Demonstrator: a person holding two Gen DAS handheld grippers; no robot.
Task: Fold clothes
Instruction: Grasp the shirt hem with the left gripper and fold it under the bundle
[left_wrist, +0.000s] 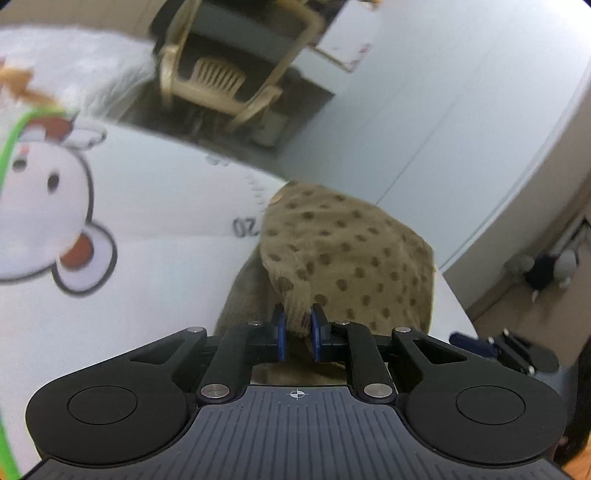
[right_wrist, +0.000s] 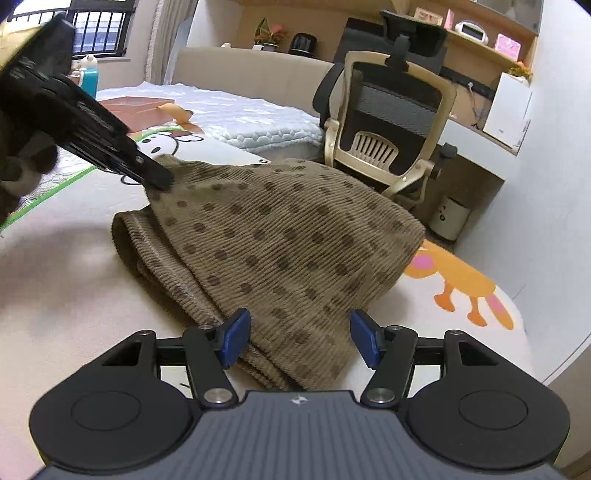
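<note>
A brown corduroy garment with dark dots (right_wrist: 280, 236) lies bunched on a white cartoon-printed mat (right_wrist: 74, 280). My left gripper (left_wrist: 298, 328) is shut on a fold of this garment (left_wrist: 351, 254), lifting its edge; the same gripper (right_wrist: 155, 177) shows at the upper left of the right wrist view, pinching the cloth's far corner. My right gripper (right_wrist: 301, 341) stands open at the near edge, its blue pads (right_wrist: 234, 338) on either side of the garment's hem without pressing it. The right gripper (left_wrist: 480, 341) peeks in at the lower right of the left wrist view.
A beige office chair (right_wrist: 388, 147) stands just beyond the mat, next to a desk (right_wrist: 476, 140) with a small white bin (right_wrist: 448, 218) under it. A bed with a white cover (right_wrist: 240, 114) and a pink box (right_wrist: 133, 107) sits behind. The mat's edge drops off on the right.
</note>
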